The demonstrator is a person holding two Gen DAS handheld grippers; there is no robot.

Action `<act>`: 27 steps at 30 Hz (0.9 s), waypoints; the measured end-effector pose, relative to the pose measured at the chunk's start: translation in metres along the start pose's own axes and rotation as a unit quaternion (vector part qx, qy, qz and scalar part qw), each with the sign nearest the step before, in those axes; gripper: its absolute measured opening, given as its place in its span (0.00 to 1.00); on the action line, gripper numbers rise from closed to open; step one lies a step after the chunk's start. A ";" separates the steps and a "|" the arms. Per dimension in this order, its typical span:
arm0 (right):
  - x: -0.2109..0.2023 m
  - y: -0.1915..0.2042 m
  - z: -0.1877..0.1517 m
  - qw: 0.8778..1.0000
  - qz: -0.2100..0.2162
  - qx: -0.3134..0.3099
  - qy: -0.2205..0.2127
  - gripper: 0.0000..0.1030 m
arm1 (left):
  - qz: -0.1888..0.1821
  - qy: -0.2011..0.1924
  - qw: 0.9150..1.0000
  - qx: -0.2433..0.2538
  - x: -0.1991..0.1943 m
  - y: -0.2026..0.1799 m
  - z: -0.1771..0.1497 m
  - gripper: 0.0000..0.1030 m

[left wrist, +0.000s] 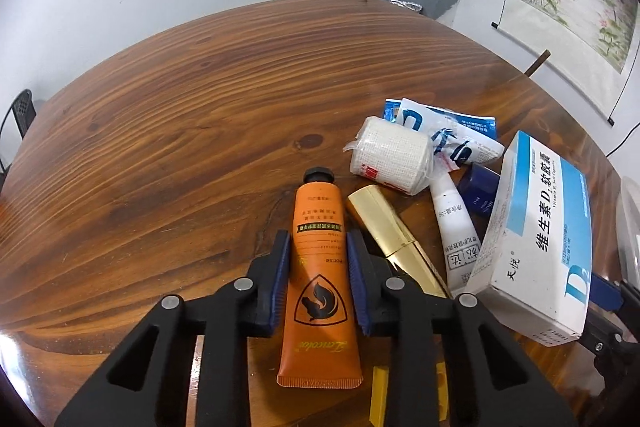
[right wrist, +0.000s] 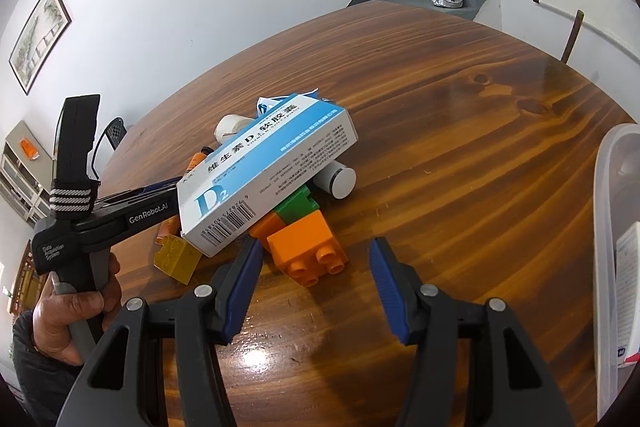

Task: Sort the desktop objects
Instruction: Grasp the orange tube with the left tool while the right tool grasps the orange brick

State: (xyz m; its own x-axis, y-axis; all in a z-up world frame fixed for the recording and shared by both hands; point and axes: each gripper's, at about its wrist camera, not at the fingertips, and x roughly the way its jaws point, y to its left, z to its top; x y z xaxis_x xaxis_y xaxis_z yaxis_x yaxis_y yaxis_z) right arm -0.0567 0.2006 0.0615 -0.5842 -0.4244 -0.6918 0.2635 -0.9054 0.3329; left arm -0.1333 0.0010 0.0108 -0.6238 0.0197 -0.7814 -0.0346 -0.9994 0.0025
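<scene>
Wood table: glossy, strong grain, dark knots, round-edged. Clear plastic bin at its right edge w/ a printed carton inside.

Vitamin D2 box: white/blue cardboard, barcode end facing cam, lying tilted on top of the pile, propped on a white cylindrical bottle and toy bricks.

Left gripper: jaws narrow, blue ribbed pads pressed on both sides of the orange tube — soft squeezable plastic, black screw cap, flat crimped tail, lying flat on the table w/ cap pointing away.

Right gripper: jaws wide apart, holding nothing; left pad tip just beside the orange brick (hard plastic, round studs), low over the table.

Beside the tube: gold metallic case, faceted, shiny; white slim tube; gauze roll, woven texture, in clear wrap; blue/white crinkled sachets; small dark blue cap. Green brick behind orange one; translucent yellow brick near box corner.
</scene>
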 end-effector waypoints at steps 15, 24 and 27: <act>0.011 0.008 0.006 0.999 -0.013 -0.030 0.012 0.43 | -0.007 -0.011 1.000 -0.009 -0.003 0.000 -0.002 0.30; 0.004 0.007 0.004 1.000 -0.001 -0.026 -0.005 0.42 | -0.017 -0.040 0.999 -0.005 -0.023 -0.003 0.002 0.29; 0.001 0.005 0.004 1.000 0.000 -0.021 -0.011 0.42 | -0.020 -0.045 0.999 -0.006 -0.029 -0.003 0.004 0.29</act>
State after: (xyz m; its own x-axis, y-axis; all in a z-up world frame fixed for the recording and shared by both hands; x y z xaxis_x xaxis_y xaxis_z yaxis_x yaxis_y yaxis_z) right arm -0.0587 0.1955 0.0650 -0.6011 -0.4252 -0.6766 0.2953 -0.9050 0.3063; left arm -0.1185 0.0038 0.0359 -0.6904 0.0622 -0.7207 -0.0525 -0.9980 -0.0358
